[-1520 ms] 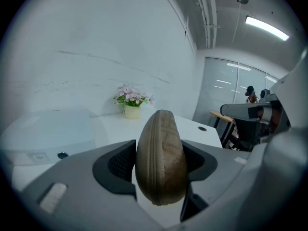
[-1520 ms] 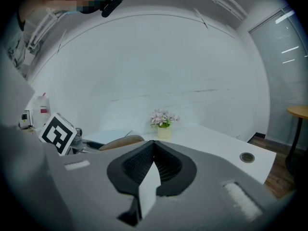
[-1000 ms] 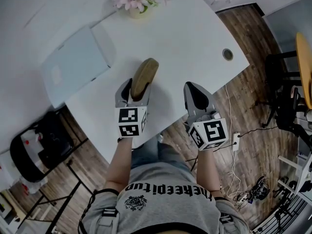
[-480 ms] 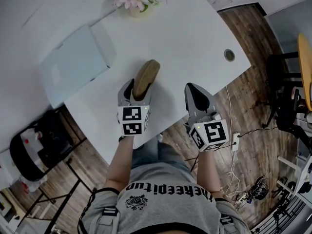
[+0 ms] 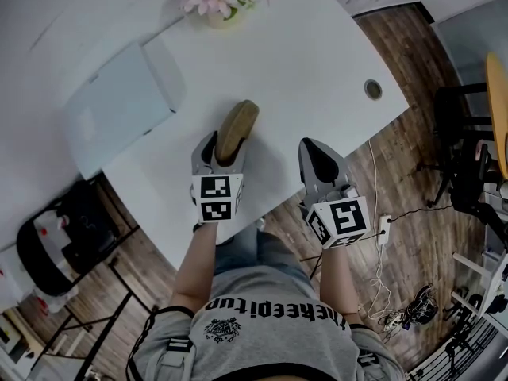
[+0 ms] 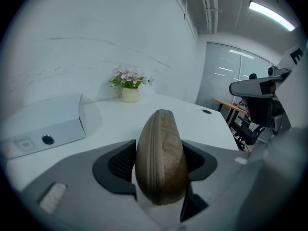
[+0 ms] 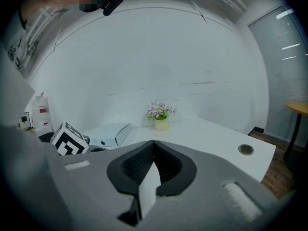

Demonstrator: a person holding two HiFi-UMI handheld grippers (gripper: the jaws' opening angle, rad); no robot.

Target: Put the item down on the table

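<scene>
one white table (image 5: 317,62) fills the view, and nothing is set down yet. the left gripper (image 5: 214,153) is clamped on the brown oval case (image 5: 238,125) over the table's near part, so lowering and release are left. the right gripper (image 5: 316,155) is closed on nothing.

Head view: steeply down from above onto white rounded table (image 5: 302,70). Left gripper view & right gripper view: low over it, facing 12 o'clock; left v. close on brown oval fabric case (image 6: 161,162). All 3 share cream pot of pink flowers (image 5: 218,6) at 12.
</scene>
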